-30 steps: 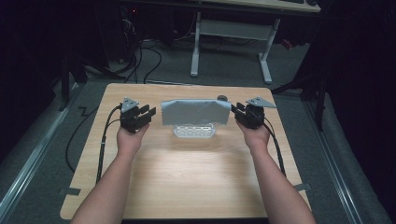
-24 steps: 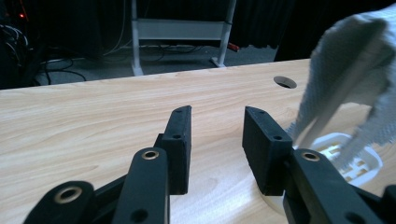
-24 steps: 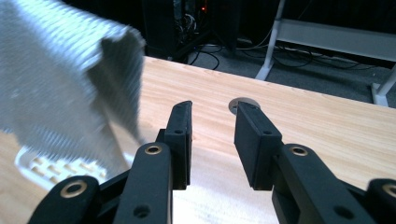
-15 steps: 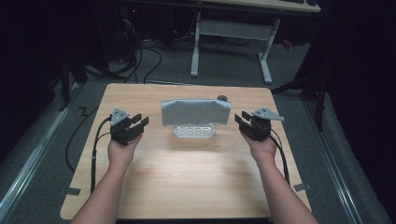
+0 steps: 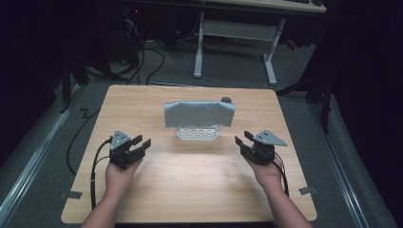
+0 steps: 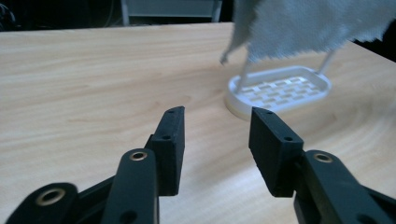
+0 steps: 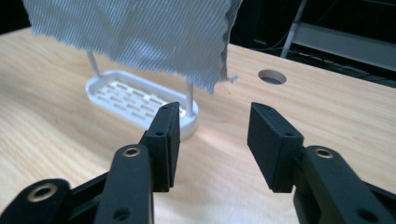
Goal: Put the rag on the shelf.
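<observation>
Left tongs [image 5: 141, 145] sat low over the light wooden surface [image 5: 190, 190], jaws wide apart, nothing held, pointing toward the rack. Centre: grey woven cloth [image 5: 199, 114] hung draped over the white slotted plastic rack [image 5: 197, 134], corners hanging free on both sides. Right tongs [image 5: 243, 141] were likewise wide and empty, well apart from the cloth. For a clean grasp, I'd bring both in level, pinch the two hanging corners together and lift evenly so the rack doesn't tip.
</observation>
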The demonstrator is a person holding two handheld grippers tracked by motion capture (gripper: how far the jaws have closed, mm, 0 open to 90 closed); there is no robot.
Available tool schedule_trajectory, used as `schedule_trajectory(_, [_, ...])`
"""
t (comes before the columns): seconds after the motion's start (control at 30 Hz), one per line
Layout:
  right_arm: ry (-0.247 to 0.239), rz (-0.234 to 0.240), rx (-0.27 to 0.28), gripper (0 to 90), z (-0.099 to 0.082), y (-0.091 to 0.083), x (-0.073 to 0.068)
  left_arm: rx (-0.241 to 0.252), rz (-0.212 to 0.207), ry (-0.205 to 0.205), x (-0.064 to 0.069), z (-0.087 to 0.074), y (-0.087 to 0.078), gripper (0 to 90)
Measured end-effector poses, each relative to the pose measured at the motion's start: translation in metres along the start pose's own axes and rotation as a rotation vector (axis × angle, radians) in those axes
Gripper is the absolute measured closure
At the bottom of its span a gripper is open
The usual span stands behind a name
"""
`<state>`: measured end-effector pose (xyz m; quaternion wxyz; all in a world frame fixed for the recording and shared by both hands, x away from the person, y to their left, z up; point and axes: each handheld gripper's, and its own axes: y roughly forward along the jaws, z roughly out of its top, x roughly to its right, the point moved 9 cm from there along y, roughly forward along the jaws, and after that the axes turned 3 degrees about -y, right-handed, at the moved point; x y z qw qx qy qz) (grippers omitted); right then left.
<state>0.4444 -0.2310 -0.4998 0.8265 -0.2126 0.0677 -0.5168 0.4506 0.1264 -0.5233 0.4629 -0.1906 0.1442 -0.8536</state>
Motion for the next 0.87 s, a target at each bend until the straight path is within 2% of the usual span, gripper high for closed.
schedule_trajectory(0.1, [-0.001, 0.008, -0.032, 53.4, -0.015, -0.005, -0.008, -0.023, -0.015, 0.006, 0.011, -0.012, -0.005, 54.1])
schedule_trajectory(0.17, [0.000, -0.020, -0.051, 53.7, -0.025, -0.007, -0.010, -0.043, -0.030, 0.014, 0.019, -0.022, -0.008, 52.8])
schedule_trajectory(0.2, [0.001, -0.018, -0.062, 53.9, -0.030, -0.009, -0.012, -0.052, -0.033, 0.022, 0.023, -0.027, -0.009, 51.3])
schedule_trajectory(0.33, [0.004, -0.016, -0.078, 49.4, -0.046, -0.018, -0.019, -0.083, -0.054, 0.057, 0.038, -0.048, -0.018, 41.2])
schedule_trajectory(0.4, [0.004, -0.011, -0.103, 46.9, -0.054, -0.021, -0.023, -0.099, -0.053, 0.051, 0.044, -0.061, -0.024, 39.8])
schedule_trajectory(0.47, [-0.002, -0.020, -0.099, 45.8, -0.062, -0.028, -0.027, -0.137, -0.070, 0.023, 0.049, -0.069, -0.028, 38.3])
schedule_trajectory(0.53, [0.001, -0.033, -0.099, 47.7, -0.076, -0.035, -0.029, -0.144, -0.072, 0.019, 0.050, -0.070, -0.029, 37.6])
schedule_trajectory(0.57, [0.014, -0.022, -0.115, 46.1, -0.079, -0.035, -0.030, -0.144, -0.064, 0.031, 0.048, -0.069, -0.028, 37.5])
schedule_trajectory(0.6, [0.031, -0.005, -0.126, 45.1, -0.080, -0.034, -0.030, -0.140, -0.059, 0.036, 0.047, -0.068, -0.026, 37.3])
schedule_trajectory(0.67, [0.021, -0.007, -0.114, 45.2, -0.077, -0.031, -0.029, -0.144, -0.055, 0.028, 0.043, -0.068, -0.023, 36.8])
schedule_trajectory(0.73, [0.030, 0.002, -0.128, 45.1, -0.079, -0.026, -0.030, -0.151, -0.052, 0.026, 0.040, -0.070, -0.022, 36.6])
schedule_trajectory(0.8, [0.017, 0.008, -0.129, 44.9, -0.078, -0.025, -0.034, -0.154, -0.042, 0.036, 0.038, -0.071, -0.023, 36.5])
schedule_trajectory(0.87, [-0.013, 0.007, -0.129, 44.7, -0.078, -0.025, -0.036, -0.156, -0.039, 0.030, 0.035, -0.071, -0.023, 36.3])
